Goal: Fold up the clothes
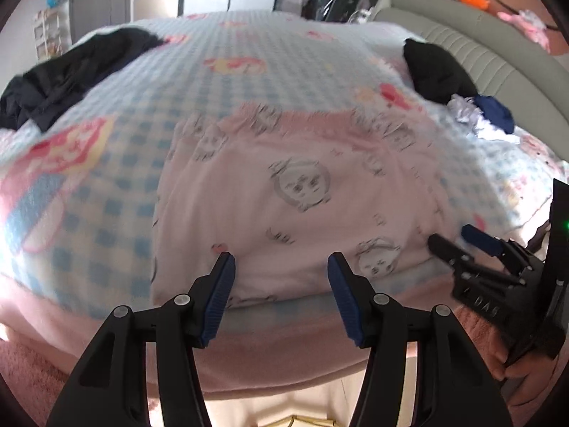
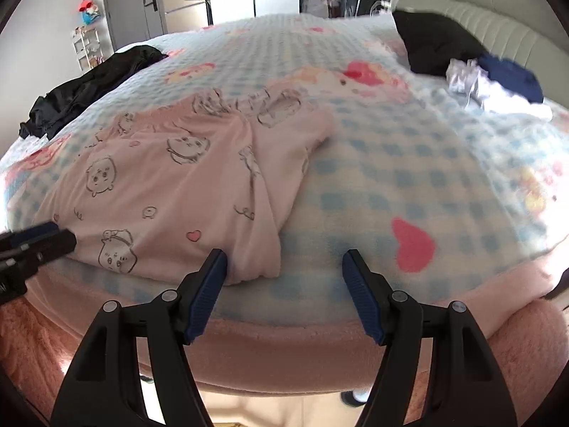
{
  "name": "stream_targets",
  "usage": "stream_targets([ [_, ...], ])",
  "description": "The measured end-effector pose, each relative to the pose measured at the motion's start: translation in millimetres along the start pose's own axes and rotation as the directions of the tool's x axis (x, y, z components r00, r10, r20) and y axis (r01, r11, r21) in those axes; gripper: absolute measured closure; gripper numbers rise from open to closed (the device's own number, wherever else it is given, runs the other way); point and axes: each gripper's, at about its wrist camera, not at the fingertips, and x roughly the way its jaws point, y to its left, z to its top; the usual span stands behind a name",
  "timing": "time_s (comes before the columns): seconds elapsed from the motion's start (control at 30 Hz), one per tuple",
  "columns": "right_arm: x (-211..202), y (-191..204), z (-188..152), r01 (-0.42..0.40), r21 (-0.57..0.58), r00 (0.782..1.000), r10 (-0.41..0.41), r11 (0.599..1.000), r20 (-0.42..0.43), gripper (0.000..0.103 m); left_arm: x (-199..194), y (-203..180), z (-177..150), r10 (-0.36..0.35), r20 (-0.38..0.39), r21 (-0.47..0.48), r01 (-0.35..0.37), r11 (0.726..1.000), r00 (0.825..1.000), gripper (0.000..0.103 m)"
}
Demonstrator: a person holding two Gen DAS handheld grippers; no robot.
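A pink garment (image 1: 284,192) printed with cartoon faces lies flat, folded over, on the blue-checked blanket (image 1: 142,114) of a bed. My left gripper (image 1: 281,261) stands open just before the garment's near edge, with nothing between its blue pads. At the far right of the left wrist view my right gripper (image 1: 450,235) is open by the garment's right corner. In the right wrist view the pink garment (image 2: 177,185) spreads to the left, and its near right corner lies just beyond the open right gripper (image 2: 284,254). The left gripper (image 2: 60,233) shows at the left edge.
A pile of black clothes (image 1: 71,71) lies at the bed's far left. A black garment (image 1: 437,67) and a white and navy heap (image 1: 487,117) sit at the far right by a grey padded headboard (image 1: 498,57). A fuzzy pink cover (image 2: 284,356) borders the near edge.
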Motion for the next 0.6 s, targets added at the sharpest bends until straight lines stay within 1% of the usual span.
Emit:
stream_targets([
  [0.1,-11.9,4.5,3.1,-0.047,-0.003,0.996,0.047,0.999,0.071,0.034,0.3,-7.5,8.2,-0.016,0.022,0.0,0.016,1.0,1.0,0.046],
  [0.17,-14.2,10.2,2.2,-0.073,-0.017,0.994,0.074,0.997,0.082,0.034,2.8,-10.2,12.2,-0.023,0.023,-0.004,0.024,1.0,0.999,0.046],
  [0.23,-11.8,17.0,-0.1,-0.084,-0.042,0.994,0.087,0.996,0.07,0.034,6.2,-11.9,12.7,-0.03,0.013,-0.002,0.03,1.0,0.999,0.046],
  [0.3,-4.6,21.7,-2.7,-0.063,-0.067,0.997,0.066,0.996,0.036,0.034,11.2,-11.3,10.4,-0.015,-0.009,0.004,0.016,1.0,1.0,0.046],
  [0.37,7.2,21.3,-4.7,-0.003,-0.09,1.0,0.002,0.996,-0.013,0.034,15.0,-7.8,7.3,0.007,-0.032,0.003,-0.007,1.0,0.999,0.046],
  [0.4,10.9,17.9,-5.9,0.005,-0.085,1.0,-0.007,0.996,-0.029,0.034,14.6,-3.6,5.7,0.003,-0.034,-0.007,-0.004,1.0,0.999,0.046],
  [0.47,10.0,10.0,-5.1,0.005,-0.05,0.999,-0.006,0.999,-0.036,0.034,13.2,4.9,2.6,-0.004,-0.037,-0.028,0.003,1.0,0.999,0.046],
  [0.6,2.9,5.0,-3.9,0.058,-0.042,0.998,-0.059,0.997,-0.012,0.034,4.5,20.6,0.8,-0.018,-0.012,-0.096,0.017,0.995,1.0,0.047],
])
